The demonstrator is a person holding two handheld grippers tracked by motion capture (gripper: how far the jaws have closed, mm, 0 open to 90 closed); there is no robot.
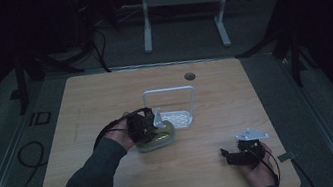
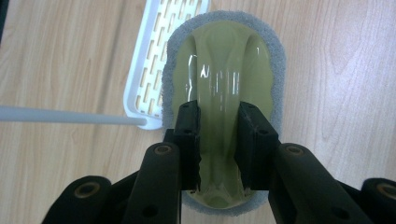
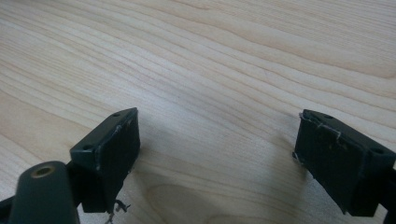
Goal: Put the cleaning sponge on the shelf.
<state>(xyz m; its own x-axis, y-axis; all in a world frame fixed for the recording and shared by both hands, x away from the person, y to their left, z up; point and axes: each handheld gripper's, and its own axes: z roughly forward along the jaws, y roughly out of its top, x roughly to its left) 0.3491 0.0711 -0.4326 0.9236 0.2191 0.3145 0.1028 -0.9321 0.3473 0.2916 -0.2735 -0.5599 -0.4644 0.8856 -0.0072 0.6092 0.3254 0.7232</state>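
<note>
An olive-green scrubber with a grey pad around its rim (image 2: pixel 224 74) lies on the wooden table (image 1: pixel 104 98), its raised handle ridge pinched between the jaws of my left gripper (image 2: pixel 218 116). In the high view that scrubber (image 1: pixel 157 139) sits just in front of a white slotted rack (image 1: pixel 176 118), with the left gripper (image 1: pixel 140 128) over it. The rack's slotted base (image 2: pixel 154 60) touches the scrubber's left side. My right gripper (image 1: pixel 235 156) rests low near the table's front right, and its jaws (image 3: pixel 219 154) stand wide apart over bare wood.
The white rack has a tall rectangular loop handle (image 1: pixel 168 93) rising behind its base. A round cable hole (image 1: pixel 189 76) sits near the table's far edge. Cables (image 1: pixel 27 156) lie on the floor at the left, and a white frame stand (image 1: pixel 180 0) stands beyond the table.
</note>
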